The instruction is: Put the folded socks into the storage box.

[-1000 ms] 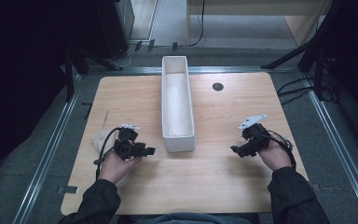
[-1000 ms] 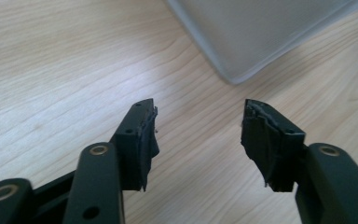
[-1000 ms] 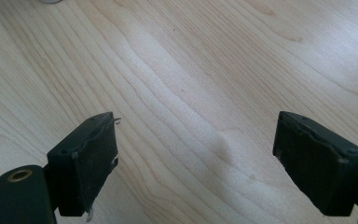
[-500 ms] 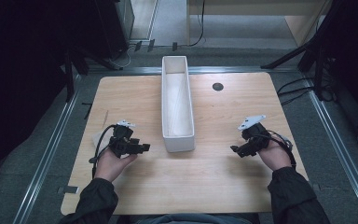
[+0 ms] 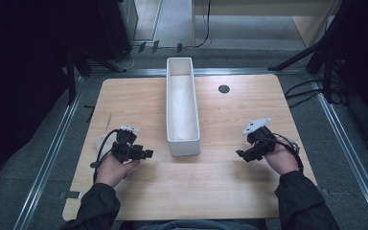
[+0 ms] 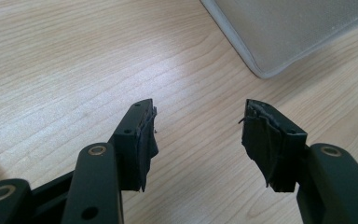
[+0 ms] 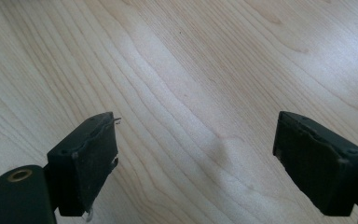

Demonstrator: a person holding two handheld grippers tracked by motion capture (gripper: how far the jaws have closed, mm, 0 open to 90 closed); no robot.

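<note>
A long white tray [image 5: 182, 108] stands lengthwise in the middle of the wooden table [image 5: 220, 191], and its inside looks bare. Left of the tray's near end, my left gripper [image 5: 143, 154] is held low over the wood and points right toward it. In the left gripper view my left gripper [image 6: 198, 109] is open with nothing between its pads, and the tray's rounded corner [image 6: 279, 32] lies ahead. To the right of the tray, my right gripper [image 5: 242, 154] points left. It is open too [image 7: 196, 126], with bare wood between its jaws.
A small dark round hole [image 5: 224, 89] sits in the table right of the tray's far half. A pale flat thing [image 5: 100, 143] lies partly under the left hand. Metal rails run along both table sides, with dark stands and cables beyond the far edge.
The left hand and gripper have shifted slightly to the left, covering more of the pale thing. The right gripper has stayed in place.
</note>
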